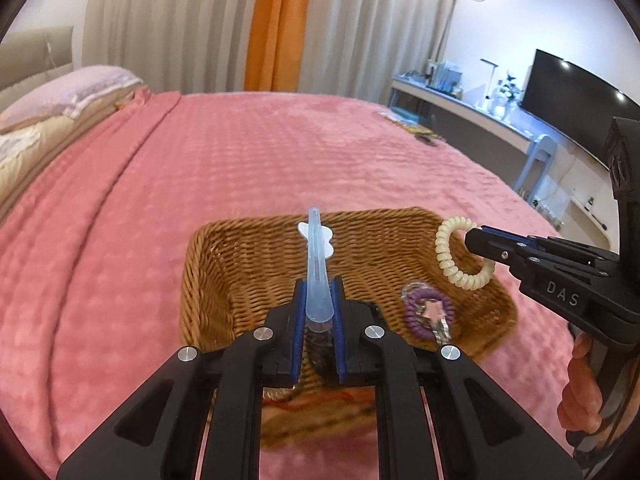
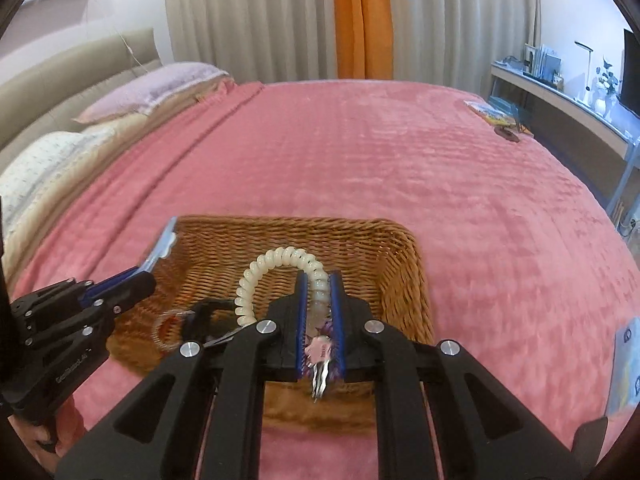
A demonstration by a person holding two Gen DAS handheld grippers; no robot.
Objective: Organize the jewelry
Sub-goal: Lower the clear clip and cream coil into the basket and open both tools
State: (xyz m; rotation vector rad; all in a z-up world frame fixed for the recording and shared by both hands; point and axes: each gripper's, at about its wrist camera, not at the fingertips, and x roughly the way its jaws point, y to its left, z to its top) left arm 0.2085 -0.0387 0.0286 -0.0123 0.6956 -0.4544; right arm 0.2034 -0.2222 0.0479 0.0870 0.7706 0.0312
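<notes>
Entry, left to right, as I had it on my two wrist views.

Left tool (image 1: pixel 318 304): closed on the lower end of a pale blue hair clip (image 1: pixel 316 256), which stood up and forward over the basket (image 1: pixel 208 264). Risk, as I judged it: the hold sat low on a long, smooth clip, so it could pivot or slide out sideways; dropped from where I held it, it might strike the rim and land on the bed (image 1: pixel 160 184).

Basket: woven wicker, resting on the pink bedspread. Contents I could make out: a purple coil hair tie (image 1: pixel 428 316) with a small pink charm and a silvery piece attached, lying near the right wall; a dark item near the front, partly hidden behind my left tool; in the right wrist view, a clear ring-shaped piece (image 2: pixel 170 330) and a black item (image 2: pixel 208 312) at the left side. I could not identify these more closely.

Right tool (image 2: pixel 319 300): closed on a cream coil hair tie (image 2: pixel 276 268), held above the right part of the basket. Risk, as I judged it: the springy coil could bounce on release, hop the wall, or snag on a finger (image 2: pixel 338 304) and drag out with it. The two tools were near each other over one small basket, so a collision was possible.
</notes>
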